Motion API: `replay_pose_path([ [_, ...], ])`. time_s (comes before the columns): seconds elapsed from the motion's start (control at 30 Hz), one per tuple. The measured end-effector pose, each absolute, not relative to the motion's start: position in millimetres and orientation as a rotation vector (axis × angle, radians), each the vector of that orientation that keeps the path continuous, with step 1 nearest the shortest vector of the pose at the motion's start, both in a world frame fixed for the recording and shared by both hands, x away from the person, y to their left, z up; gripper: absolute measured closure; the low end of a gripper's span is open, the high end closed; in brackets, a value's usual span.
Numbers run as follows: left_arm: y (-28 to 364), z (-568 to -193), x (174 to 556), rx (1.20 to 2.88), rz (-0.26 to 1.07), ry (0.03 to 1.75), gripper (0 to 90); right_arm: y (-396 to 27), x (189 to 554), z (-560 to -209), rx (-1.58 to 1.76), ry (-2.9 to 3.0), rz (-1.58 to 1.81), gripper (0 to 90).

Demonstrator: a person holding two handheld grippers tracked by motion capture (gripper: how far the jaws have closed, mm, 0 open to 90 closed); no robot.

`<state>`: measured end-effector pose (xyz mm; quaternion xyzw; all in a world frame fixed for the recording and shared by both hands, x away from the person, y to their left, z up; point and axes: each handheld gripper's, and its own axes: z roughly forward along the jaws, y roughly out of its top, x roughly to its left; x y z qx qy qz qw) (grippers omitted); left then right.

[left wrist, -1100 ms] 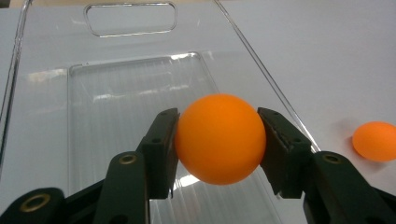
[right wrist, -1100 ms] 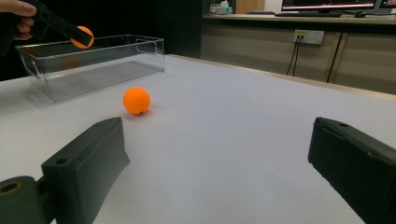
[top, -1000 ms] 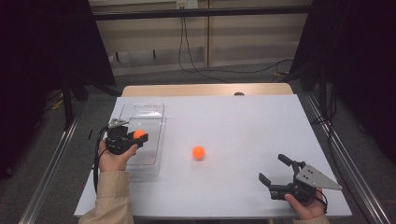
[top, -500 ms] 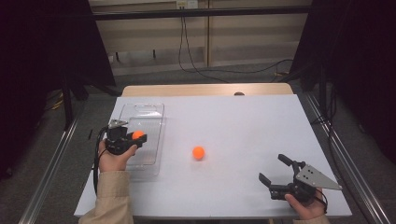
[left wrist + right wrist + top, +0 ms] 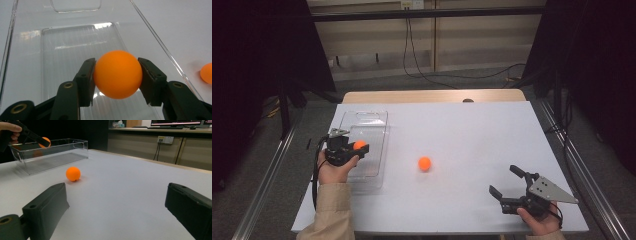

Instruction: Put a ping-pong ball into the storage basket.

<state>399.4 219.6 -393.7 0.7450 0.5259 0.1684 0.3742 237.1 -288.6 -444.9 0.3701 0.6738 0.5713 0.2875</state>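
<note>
My left gripper (image 5: 357,146) (image 5: 117,75) is shut on an orange ball (image 5: 117,74) (image 5: 359,145) and holds it above the clear plastic tray (image 5: 373,117) (image 5: 27,45) at the table's left. Both black pads press the ball's sides. A second orange ball (image 5: 424,163) (image 5: 73,174) lies on the white table (image 5: 472,130) near the middle, right of the tray. My right gripper (image 5: 507,183) (image 5: 117,205) rests at the front right with its jaws spread wide and nothing between them. In the right gripper view the left gripper's ball (image 5: 44,142) hangs over the tray (image 5: 55,157).
The tray is a long transparent box with nothing on its floor. Dark curtains stand on both sides. Cables lie on the floor beyond the far table edge, and a metal rail (image 5: 262,180) runs along the left side.
</note>
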Motion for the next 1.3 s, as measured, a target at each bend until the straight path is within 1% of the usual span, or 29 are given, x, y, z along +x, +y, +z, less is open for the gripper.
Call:
replay_pose_path([
  [0.93, 222.0, -399.2, 401.0, 1.911, 0.434, 1.372, 50.4, -288.6, 237.1, -444.9, 0.990, 1.799, 1.527, 3.5],
  [1.3, 222.4, -400.0, 401.2, 1.909, 0.436, 1.375, 48.5, -288.8, 237.0, -444.8, 0.989, 1.799, 1.526, 3.5],
])
